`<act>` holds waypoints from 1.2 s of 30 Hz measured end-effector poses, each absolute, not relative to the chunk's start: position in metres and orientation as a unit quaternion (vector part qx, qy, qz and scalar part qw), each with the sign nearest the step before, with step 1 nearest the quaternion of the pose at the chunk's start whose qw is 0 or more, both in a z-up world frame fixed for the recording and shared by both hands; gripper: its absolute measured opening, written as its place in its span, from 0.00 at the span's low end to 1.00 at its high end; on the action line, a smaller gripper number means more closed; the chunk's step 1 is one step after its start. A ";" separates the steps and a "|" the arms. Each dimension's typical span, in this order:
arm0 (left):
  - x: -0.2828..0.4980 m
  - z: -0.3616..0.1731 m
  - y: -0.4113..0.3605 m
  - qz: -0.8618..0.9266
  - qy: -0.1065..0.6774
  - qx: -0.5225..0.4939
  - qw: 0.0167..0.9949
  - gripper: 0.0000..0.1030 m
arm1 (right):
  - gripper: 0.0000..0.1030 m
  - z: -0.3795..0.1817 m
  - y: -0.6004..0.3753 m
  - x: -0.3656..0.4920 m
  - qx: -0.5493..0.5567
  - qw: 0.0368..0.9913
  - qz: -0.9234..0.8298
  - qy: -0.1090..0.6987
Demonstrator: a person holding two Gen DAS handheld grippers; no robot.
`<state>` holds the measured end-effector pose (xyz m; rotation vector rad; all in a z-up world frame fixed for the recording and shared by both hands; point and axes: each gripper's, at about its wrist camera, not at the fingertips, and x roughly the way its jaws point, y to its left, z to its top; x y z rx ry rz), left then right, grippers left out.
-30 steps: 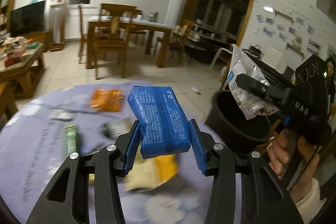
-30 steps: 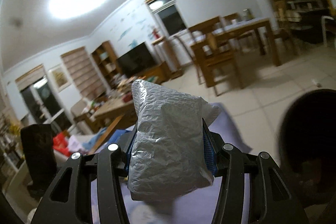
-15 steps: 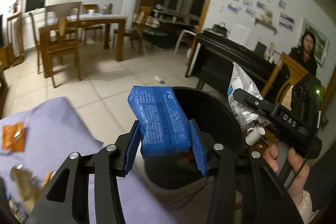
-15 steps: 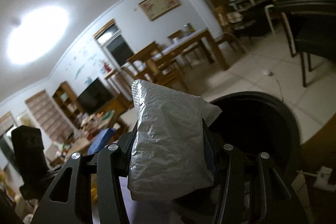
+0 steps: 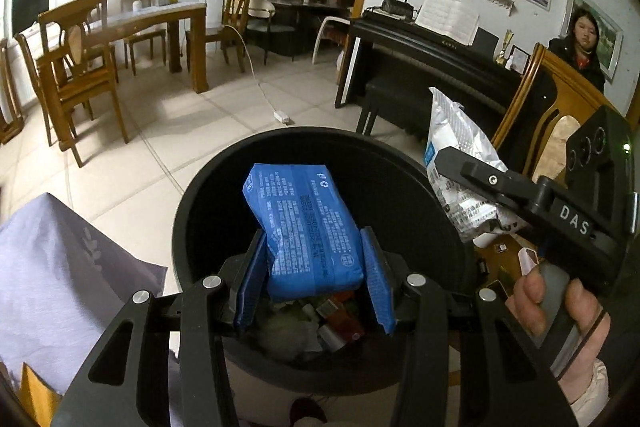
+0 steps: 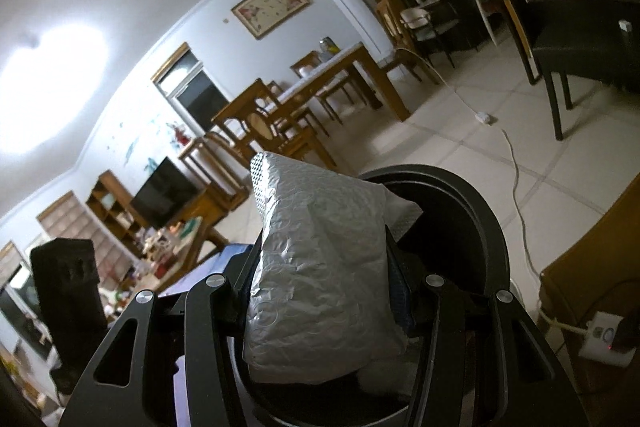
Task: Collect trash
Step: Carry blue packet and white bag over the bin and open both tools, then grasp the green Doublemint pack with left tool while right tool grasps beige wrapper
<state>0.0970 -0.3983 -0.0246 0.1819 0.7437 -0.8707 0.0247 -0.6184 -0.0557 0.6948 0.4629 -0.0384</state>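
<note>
My left gripper (image 5: 314,275) is shut on a blue tissue packet (image 5: 304,227) and holds it over the open black trash bin (image 5: 200,211). The bin holds several wrappers at its bottom. My right gripper (image 6: 324,291) is shut on a silver crinkled snack bag (image 6: 320,279) above the same bin (image 6: 472,219). In the left wrist view the right gripper (image 5: 472,179) shows at the right with the bag (image 5: 456,155), over the bin's right rim.
A purple tablecloth (image 5: 56,267) covers the table corner left of the bin. A black piano (image 5: 420,63) and wooden chair (image 5: 548,123) stand behind. A white cable (image 6: 516,195) runs across the tiled floor. A dining table with chairs (image 5: 120,39) is farther off.
Both grippers have swung right from the table to above the bin, still holding their items. The bin now fills the lower middle of both views.
</note>
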 end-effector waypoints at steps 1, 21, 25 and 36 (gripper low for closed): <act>0.098 -0.025 -0.400 -0.411 0.353 0.086 0.836 0.45 | 0.51 -0.059 -0.621 0.026 0.339 0.913 -0.018 0.226; 0.074 0.008 -0.325 -0.368 0.339 0.061 0.864 0.87 | 0.80 -0.042 -0.580 0.041 0.332 0.912 0.015 0.242; 0.069 0.016 -0.267 -0.323 0.331 0.044 0.885 0.87 | 0.80 -0.031 -0.533 0.053 0.311 0.913 0.044 0.260; 0.089 0.010 -0.077 -0.143 0.348 -0.023 0.926 0.87 | 0.78 -0.005 -0.352 0.099 0.220 0.907 0.165 0.320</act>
